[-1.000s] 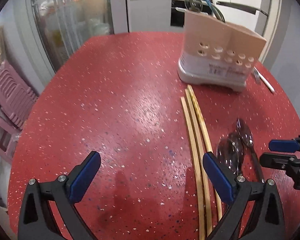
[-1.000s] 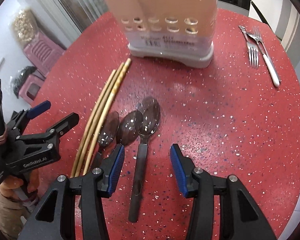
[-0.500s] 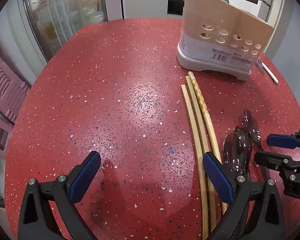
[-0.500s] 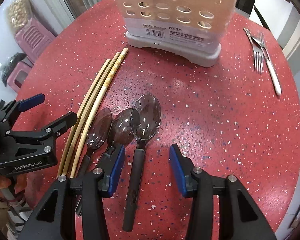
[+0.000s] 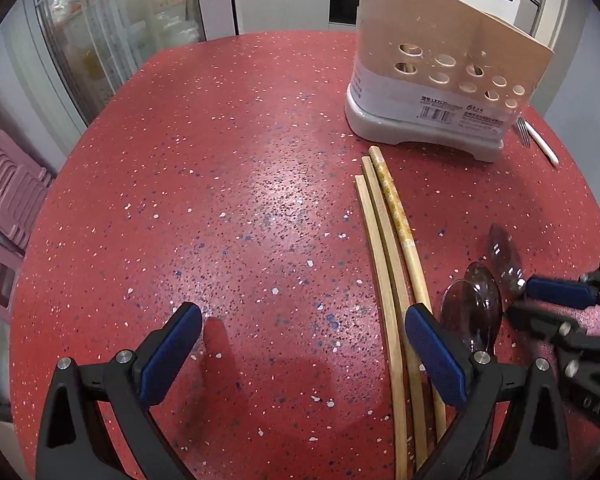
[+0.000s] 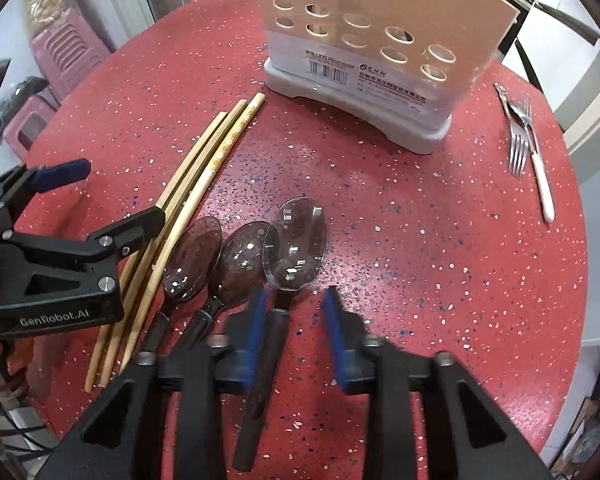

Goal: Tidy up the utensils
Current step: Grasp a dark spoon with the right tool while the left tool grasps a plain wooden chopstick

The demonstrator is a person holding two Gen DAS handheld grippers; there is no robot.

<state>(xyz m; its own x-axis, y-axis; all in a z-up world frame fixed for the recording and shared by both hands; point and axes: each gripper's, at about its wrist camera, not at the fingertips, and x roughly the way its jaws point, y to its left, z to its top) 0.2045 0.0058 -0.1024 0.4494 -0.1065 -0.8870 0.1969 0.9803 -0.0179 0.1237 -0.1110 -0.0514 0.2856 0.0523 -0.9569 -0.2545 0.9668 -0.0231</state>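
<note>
Three dark see-through spoons (image 6: 244,260) lie side by side on the red speckled table (image 6: 440,248). My right gripper (image 6: 294,320) points down over the rightmost spoon (image 6: 296,244); its jaws are closing with that spoon's black handle between them. The left pad is at the handle, while the right pad stands off it. Left of the spoons lie three bamboo chopsticks (image 5: 388,232). My left gripper (image 5: 302,354) is wide open, low over the table, with its right finger above the chopsticks and nothing between the pads. The beige utensil holder (image 5: 440,80) stands behind.
Two forks (image 6: 518,148) and a white-handled utensil (image 6: 542,184) lie at the table's right edge, beside the holder (image 6: 380,40). Pink plastic stools (image 6: 64,52) stand on the floor to the left. The left gripper (image 6: 108,196) sits close to the chopsticks (image 6: 204,176).
The right jaws have narrowed around the rightmost spoon's handle and sunk closer to it. The left gripper has moved forward and lower, with its right finger now over the chopsticks.
</note>
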